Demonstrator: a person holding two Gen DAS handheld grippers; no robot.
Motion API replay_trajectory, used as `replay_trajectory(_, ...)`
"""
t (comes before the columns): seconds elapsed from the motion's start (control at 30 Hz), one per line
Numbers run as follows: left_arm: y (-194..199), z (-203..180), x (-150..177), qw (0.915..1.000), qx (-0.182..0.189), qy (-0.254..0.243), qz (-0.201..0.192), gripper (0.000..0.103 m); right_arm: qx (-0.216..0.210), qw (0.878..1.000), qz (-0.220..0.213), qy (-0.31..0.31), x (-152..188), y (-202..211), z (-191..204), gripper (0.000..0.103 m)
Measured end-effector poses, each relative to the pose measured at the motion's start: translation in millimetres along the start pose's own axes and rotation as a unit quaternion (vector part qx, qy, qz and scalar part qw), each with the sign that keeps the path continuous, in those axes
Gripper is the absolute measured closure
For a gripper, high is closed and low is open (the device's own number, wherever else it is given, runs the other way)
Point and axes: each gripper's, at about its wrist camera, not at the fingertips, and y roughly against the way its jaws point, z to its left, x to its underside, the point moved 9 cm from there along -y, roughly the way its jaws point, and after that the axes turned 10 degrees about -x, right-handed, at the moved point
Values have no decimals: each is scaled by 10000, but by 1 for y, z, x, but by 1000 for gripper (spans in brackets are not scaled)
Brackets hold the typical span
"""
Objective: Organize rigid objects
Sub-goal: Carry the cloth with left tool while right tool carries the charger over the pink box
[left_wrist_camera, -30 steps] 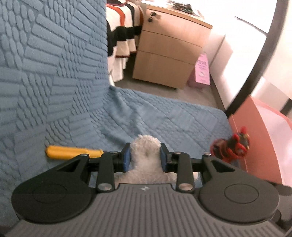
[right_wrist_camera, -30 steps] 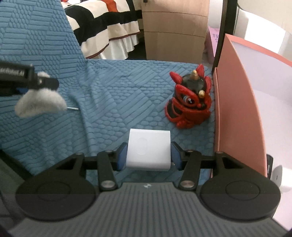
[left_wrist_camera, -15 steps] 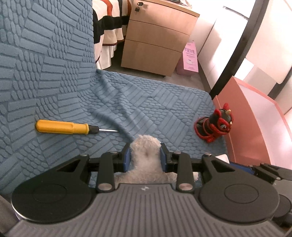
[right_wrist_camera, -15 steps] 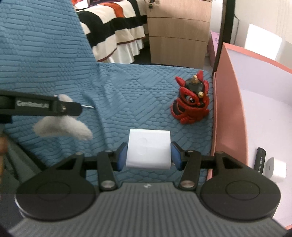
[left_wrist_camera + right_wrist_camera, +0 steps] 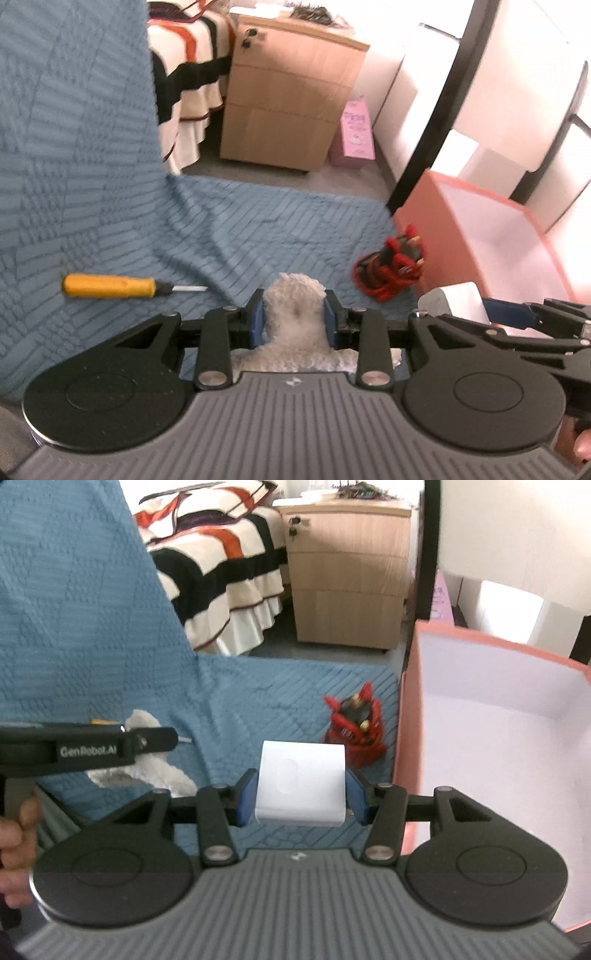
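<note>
Left claw clamped on a white fluffy toy; right claw clamped on a white block. Beyond the left claw, to its left, a yellow screwdriver lies on the blue cover. Ahead of the right claw a red figurine stands just beside the pink box, which lies to the right.

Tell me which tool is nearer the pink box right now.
Right. The right tool, shut on the white block, is right beside the pink box. The left tool, shut on the fluffy white toy, is farther out over the blue cover.
</note>
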Motion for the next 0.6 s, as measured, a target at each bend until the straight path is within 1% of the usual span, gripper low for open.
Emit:
replay_trajectory(0.3,26,-31,-43,9993,329,48,-179,66,157,9992,-369,-19,-41,42,-23,50)
replay_trajectory(0.47,40,-59,-65,9983,500,-71,-292,66,243,9982,-543,-48,-60,63,-35,50)
replay_trajectory(0.53,44,-73,-75,9976,597,-132,-330,66,187,9979,-588,-202,-67,70,-44,50)
replay_trajectory(0.6,46,-87,-84,9971,669,-188,-305,66,268,9974,-650,-168,-74,77,-51,50)
